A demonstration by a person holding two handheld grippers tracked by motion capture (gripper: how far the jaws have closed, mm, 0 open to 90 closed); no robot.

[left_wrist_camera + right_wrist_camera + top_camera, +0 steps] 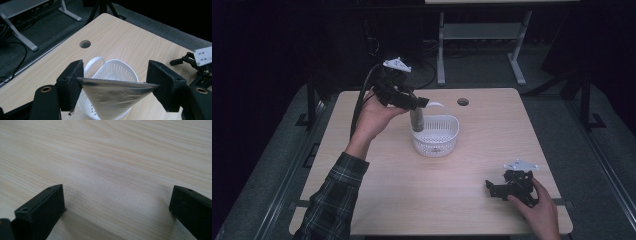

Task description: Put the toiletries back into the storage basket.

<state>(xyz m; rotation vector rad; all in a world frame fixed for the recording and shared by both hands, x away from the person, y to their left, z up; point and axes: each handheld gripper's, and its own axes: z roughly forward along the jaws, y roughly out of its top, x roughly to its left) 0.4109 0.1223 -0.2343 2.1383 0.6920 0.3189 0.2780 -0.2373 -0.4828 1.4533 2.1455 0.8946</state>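
The table (472, 165) is filling mid-frame, with the white basket (437, 136) sitting just above centre. The left gripper (414, 102) is hovering at the basket's upper-left rim, pinching a silvery pouch (117, 96) (hanging over the basket). The right gripper (499, 189), lower right, is resting wide apart, holding nothing.

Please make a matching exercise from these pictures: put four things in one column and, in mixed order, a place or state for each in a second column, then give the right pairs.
1. silver foil pouch
2. white plastic perforated basket
3. right gripper
4. round hole in the wooden table

A. open, low over the table's near right part
B. clamped between the left gripper's jaws
C. beyond the basket
D. on the table, under the pouch

Pairs: 1-B, 2-D, 3-A, 4-C
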